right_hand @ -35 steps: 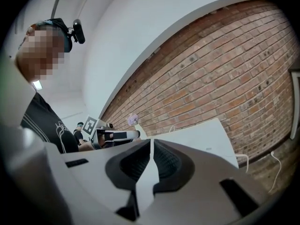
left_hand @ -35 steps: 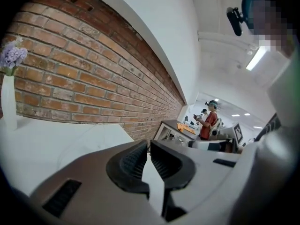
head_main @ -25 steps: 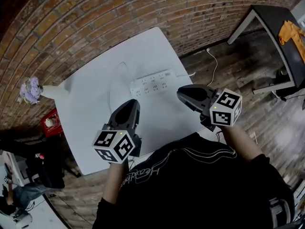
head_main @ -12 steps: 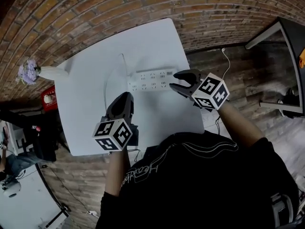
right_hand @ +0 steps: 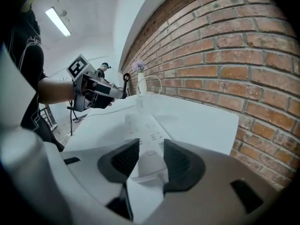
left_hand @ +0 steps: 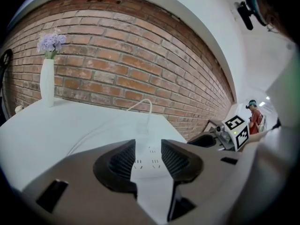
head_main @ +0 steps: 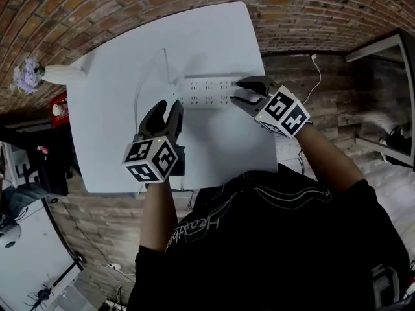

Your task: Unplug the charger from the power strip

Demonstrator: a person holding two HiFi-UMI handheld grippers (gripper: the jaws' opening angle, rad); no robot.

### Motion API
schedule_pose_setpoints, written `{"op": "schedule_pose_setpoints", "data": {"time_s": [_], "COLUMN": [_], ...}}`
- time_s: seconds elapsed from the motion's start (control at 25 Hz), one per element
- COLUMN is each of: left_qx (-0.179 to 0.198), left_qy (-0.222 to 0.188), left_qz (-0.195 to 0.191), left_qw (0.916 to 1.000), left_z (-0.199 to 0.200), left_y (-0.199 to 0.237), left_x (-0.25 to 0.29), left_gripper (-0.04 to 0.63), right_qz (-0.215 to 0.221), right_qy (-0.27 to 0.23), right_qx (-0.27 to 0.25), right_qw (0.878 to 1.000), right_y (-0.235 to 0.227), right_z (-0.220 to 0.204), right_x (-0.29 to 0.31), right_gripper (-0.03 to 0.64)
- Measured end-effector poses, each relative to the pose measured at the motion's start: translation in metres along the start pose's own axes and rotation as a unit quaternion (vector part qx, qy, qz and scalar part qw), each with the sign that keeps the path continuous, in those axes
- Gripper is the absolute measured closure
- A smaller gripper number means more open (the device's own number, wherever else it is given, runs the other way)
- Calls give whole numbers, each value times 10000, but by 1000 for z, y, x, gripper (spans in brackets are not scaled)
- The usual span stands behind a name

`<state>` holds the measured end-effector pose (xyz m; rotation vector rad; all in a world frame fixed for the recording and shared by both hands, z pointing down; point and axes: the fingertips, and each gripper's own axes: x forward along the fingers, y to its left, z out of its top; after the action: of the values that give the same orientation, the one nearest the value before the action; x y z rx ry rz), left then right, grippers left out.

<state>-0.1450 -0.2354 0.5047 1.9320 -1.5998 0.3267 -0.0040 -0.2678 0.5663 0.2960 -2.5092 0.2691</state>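
The power strip point(head_main: 207, 91) lies flat across the white bench point(head_main: 117, 135), its long axis running from 9 o'clock to 3 o'clock in the head view. The charger point(left_hand: 142, 125) is plugged in, standing upright at the strip's 9 o'clock end. Its thin white cable point(left_hand: 146, 100) rises in a loop and trails off over the bench.

The right gripper point(head_main: 237, 92) is at the strip's 3 o'clock end, pointing toward 9 o'clock along it. Its jaws have just been opening and stand wide apart, with the strip's rounded end between them. The right gripper view shows the pads flanking that end but not clamped on it. From there the charger is straight ahead at 12 o'clock, at the far end of the strip and well clear of these jaws.

The left gripper point(head_main: 167, 109) is at about 7 o'clock from the strip, pointing toward 12 o'clock at its charger end. Its jaws have also just been opening and are partly apart, gripping nothing. In the left gripper view the strip's sockets show through the gap, and the charger is beyond the tips at 12 o'clock, near but not between the pads.

A white vase point(head_main: 55, 74) of purple flowers point(head_main: 24, 78) stands at the bench's 9 o'clock corner, against the brick wall point(head_main: 130, 5).
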Motion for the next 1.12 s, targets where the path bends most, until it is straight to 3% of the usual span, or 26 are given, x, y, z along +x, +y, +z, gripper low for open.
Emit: {"op": "schedule_pose_setpoints", "data": {"time_s": [0.24,0.4,0.72,0.96,1.12], "left_qx": [322,461,655,865,1083], "left_qy": [-60,-84,36,141,225], "left_qz": [310,585,969,1187,1219], "left_qw": [9990,9972,9931,9891,9864], "left_z": [1,0,-7,-8,-11], "left_y": [14,21,26,30,29], "left_x": [32,51,72,80,81], "left_gripper": [350,328,337,430,451], "right_qz": [-80,-221,-359,-382,-373], "right_qy": [-62,-151,-211,-254,-250], "right_qx": [-49,-98,-216,-259,-245], "right_qw": [9999,9996,9989,9986,9987], "right_y": [-6,-9,-10,-10,-8], "right_z": [0,0,-1,0,-1], "right_x": [7,8,7,8,8], "right_gripper": [476,487,495,495,495]}}
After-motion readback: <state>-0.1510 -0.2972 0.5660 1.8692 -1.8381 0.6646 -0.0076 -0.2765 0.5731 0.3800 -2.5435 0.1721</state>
